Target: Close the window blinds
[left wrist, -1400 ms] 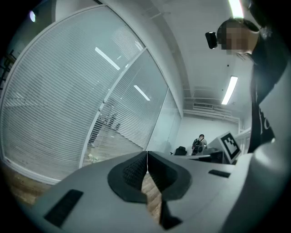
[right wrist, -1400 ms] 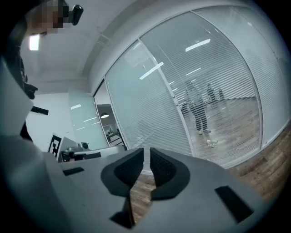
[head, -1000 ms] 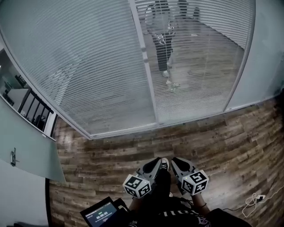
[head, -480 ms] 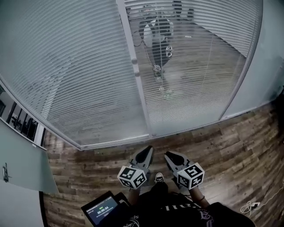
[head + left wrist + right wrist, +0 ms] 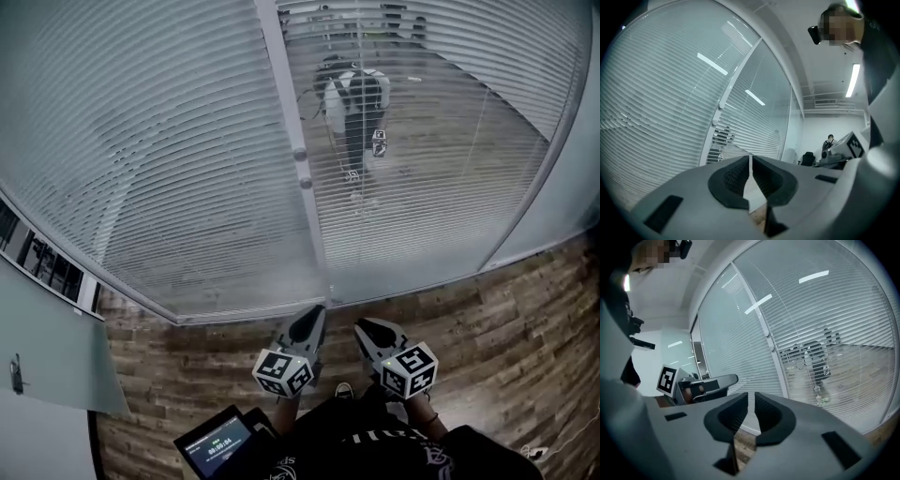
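The window blinds (image 5: 169,159) filled the upper two thirds of the head view, hanging in two panels either side of a pale upright post (image 5: 295,159). The left panel's slats read as dense and nearly opaque. The right panel's slats stood apart enough for a figure (image 5: 354,103) and a floor to show between them. The wooden floor (image 5: 506,319) ran in a bare band along the bottom rail, open to the right of the grippers and to their left as far as a pale door panel (image 5: 56,328) at the lower left edge.

The person held both grippers side by side at the lower centre, roughly level, noses toward the foot of the post.

The left gripper (image 5: 317,314) was closed. In its own view the pads (image 5: 736,176) met along a hairline seam with nothing between them, and the blinds stood clear beyond.

The right gripper (image 5: 362,327) was closed to a narrow slit. In its own view the pads (image 5: 768,413) held nothing, and only floor and slats showed through the slit. Neither gripper view showed contact with the blinds, post or rail.

The two marker cubes sat near each other but apart, the left cube (image 5: 283,372) and the right cube (image 5: 410,368).

A small lit screen (image 5: 217,442) lay at the lower left of centre, below the left gripper.
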A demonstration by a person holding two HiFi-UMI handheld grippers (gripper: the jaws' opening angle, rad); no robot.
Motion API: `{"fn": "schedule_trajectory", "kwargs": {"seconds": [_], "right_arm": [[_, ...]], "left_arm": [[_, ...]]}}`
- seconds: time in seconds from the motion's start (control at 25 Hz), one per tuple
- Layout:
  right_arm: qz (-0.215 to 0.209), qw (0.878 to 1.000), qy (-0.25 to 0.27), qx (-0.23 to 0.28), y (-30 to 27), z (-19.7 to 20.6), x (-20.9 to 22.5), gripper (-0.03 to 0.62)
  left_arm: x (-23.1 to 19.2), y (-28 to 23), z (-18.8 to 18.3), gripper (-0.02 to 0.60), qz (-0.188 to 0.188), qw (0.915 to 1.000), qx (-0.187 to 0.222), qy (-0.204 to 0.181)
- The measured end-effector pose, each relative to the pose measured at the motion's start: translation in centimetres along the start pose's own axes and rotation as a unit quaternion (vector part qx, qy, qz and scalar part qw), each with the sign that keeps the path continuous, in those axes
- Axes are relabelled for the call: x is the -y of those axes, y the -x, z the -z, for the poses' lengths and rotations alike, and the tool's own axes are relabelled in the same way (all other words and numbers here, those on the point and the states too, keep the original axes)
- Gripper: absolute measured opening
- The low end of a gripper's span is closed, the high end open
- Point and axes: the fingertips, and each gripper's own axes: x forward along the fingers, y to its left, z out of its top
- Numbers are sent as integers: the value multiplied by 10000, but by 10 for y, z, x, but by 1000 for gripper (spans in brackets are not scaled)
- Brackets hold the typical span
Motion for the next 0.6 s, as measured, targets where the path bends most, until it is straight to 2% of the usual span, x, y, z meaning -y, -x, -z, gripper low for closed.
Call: {"fn": "schedule_trajectory", "kwargs": {"seconds": [0.16, 0.2, 0.28, 0.36, 0.48, 0.6], "right_arm": [[-128, 9999, -46, -93, -21, -8, 35, 55], [-163, 9998, -63, -99, -26, -12, 45, 55], [-254, 9996, -87, -129, -38, -24, 66, 55], [-388, 9990, -45, -197, -53, -37, 87, 55], [-640, 9974, 88, -308, -76, -47, 112, 55], [-863, 9954, 213, -364, -96, -53, 138, 55]], "left_arm": [[-23, -38, -11, 13, -240, 9996, 66, -155], [-29, -50, -16, 40, -303, 9992, 73, -244], [-42, -77, -29, 108, -454, 9975, 65, -541], [-56, -103, -45, 115, -675, 9933, 63, -938], [-83, -138, -61, 115, -1122, 9794, 47, -1678], [-110, -173, -66, 115, -1517, 9549, -180, -2546]]}}
